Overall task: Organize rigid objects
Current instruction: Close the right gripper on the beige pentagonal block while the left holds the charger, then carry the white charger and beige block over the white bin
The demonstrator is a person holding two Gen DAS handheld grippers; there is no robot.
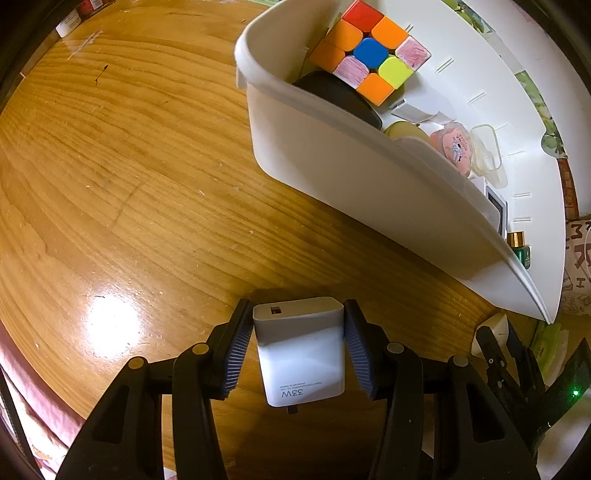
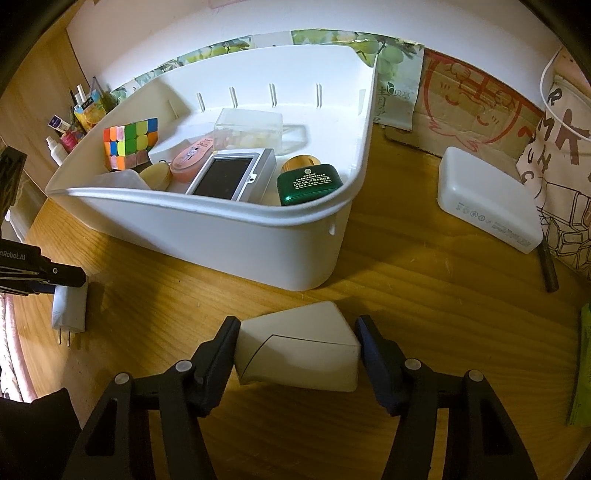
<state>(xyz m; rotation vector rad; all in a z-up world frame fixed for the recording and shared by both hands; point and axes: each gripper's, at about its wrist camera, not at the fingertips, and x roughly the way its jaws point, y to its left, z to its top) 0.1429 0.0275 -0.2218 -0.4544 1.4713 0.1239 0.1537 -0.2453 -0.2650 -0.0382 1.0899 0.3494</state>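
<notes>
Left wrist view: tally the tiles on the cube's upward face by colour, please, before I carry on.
Orange tiles: 4
Pink-scribbled tiles: 2
Red tile: 1
Blue tile: 1
Yellow tile: 1
Total: 9 tiles on that face of the Rubik's cube

glossy wooden table (image 1: 147, 184), smooth white plastic bin (image 2: 258, 236), matt white plastic charger (image 1: 301, 354).
</notes>
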